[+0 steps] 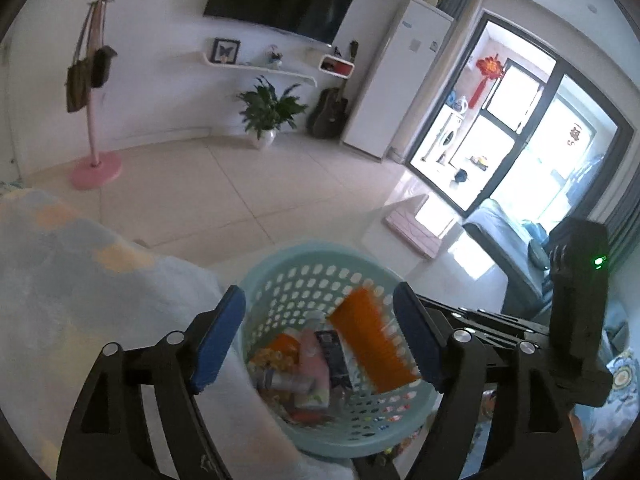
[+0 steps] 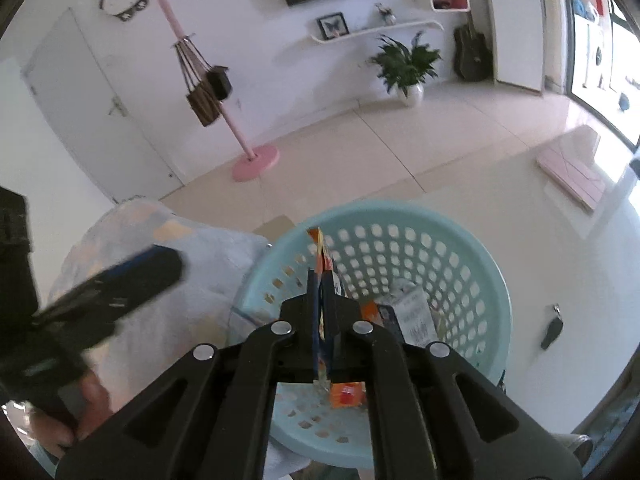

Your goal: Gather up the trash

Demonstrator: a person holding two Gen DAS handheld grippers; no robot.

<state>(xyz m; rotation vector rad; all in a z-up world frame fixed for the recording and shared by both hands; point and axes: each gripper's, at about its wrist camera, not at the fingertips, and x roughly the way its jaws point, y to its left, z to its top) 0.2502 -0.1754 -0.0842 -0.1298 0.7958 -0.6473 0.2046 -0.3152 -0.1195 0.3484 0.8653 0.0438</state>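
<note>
While pinched, wrapper (image 2: 320, 264) between fingers (image 2: 313, 320).

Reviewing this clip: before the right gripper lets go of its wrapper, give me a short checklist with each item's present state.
1. Right gripper shut on the wrapper: ok, the thin packet is pinched between the fingers.
2. Wrapper over the basket: ok, it hangs above the basket's near left rim, inside the opening.
3. Left gripper empty: ok, fingers spread, nothing pressed between them; an orange packet lies in the basket below.
4. Left gripper clear of the drop: ok, it sits off to the left over the blanket.
5. Basket has room: ok, trash covers only the bottom.
6. Black key fob on the floor is trash: cannot tell.
</note>
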